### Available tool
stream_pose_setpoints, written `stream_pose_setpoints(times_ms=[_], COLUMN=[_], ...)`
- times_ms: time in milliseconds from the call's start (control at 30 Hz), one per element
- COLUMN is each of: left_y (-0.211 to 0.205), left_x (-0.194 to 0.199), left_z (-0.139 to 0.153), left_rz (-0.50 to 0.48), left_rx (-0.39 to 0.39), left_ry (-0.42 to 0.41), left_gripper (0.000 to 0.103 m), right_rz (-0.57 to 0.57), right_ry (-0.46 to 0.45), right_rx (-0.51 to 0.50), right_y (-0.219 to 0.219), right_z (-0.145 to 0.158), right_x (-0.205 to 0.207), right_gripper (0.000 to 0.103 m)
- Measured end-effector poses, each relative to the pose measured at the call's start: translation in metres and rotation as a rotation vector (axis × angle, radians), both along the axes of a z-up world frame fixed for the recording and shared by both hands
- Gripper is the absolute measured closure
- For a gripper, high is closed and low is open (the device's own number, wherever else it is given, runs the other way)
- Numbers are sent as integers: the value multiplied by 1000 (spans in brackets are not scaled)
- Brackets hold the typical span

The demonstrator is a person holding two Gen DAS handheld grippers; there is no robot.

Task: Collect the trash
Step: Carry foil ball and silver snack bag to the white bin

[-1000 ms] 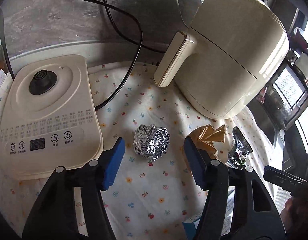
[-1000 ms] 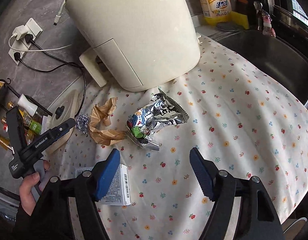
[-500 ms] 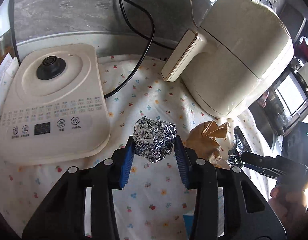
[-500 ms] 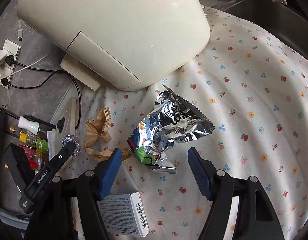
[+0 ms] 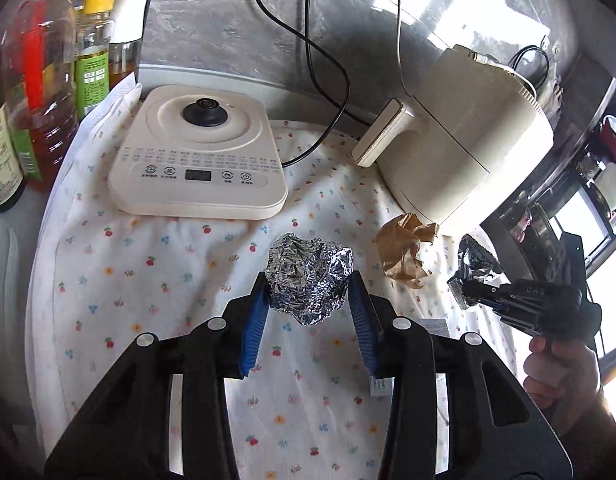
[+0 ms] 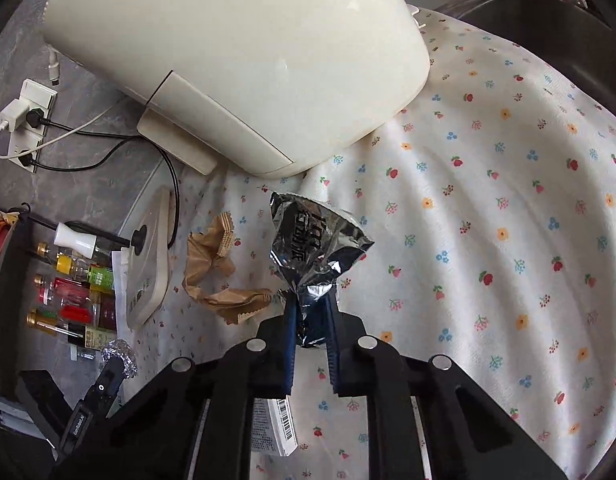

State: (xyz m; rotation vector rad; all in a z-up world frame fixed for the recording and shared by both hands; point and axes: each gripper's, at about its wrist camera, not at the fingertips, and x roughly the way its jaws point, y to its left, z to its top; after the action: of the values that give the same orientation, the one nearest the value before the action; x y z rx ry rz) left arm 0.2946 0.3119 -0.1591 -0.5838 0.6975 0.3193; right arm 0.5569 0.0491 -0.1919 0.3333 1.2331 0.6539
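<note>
Left gripper [image 5: 308,300]: blue pads pressed on either side of a crumpled foil ball [image 5: 308,280], held clear above the flowered cloth [image 5: 155,280] that covers the table.

Right gripper [image 6: 311,320]: jaws closing, nearly together, with the lower end of a silver snack wrapper [image 6: 312,248] pinched between the pads; the rest of the wrapper stands up past the fingertips toward 12 o'clock.

Trash count: one foil ball, one snack wrapper, one crumpled brown paper [image 5: 404,252] loose on the cloth at about 2 o'clock from the foil ball; in the right wrist view it sits at 10 o'clock from the right gripper. One small barcoded box [image 6: 273,428] lies on the cloth, partly hidden under the right gripper's frame.

Surroundings: one cream air fryer [image 6: 227,52] at 12 o'clock from the right gripper, just behind the wrapper. One flat cream cooker base [image 5: 199,168] with a button panel at 11 o'clock from the left gripper. One black cord [image 5: 328,80] runs up the grey wall behind it. Several bottles [image 5: 39,92] crowd the far left edge. A person's hand [image 5: 560,364] grips the right gripper's handle at 3 o'clock in the left wrist view.
</note>
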Motion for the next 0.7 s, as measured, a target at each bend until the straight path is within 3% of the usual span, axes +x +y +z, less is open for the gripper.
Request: stream_pose_setpoints(times_ms=[267, 700], left_y=[-40, -181], left_x=[-38, -60], left_z=[17, 20], left_rz=[53, 5], left_rx=[9, 20], left_ry=[-26, -10], left_gripper=[63, 63], right_rz=[0, 84], right_ry=[-50, -160], right_rx=[32, 34], right_y=[-43, -172], right_z=[24, 62], right_x=[-26, -101], right_gripper=[91, 90])
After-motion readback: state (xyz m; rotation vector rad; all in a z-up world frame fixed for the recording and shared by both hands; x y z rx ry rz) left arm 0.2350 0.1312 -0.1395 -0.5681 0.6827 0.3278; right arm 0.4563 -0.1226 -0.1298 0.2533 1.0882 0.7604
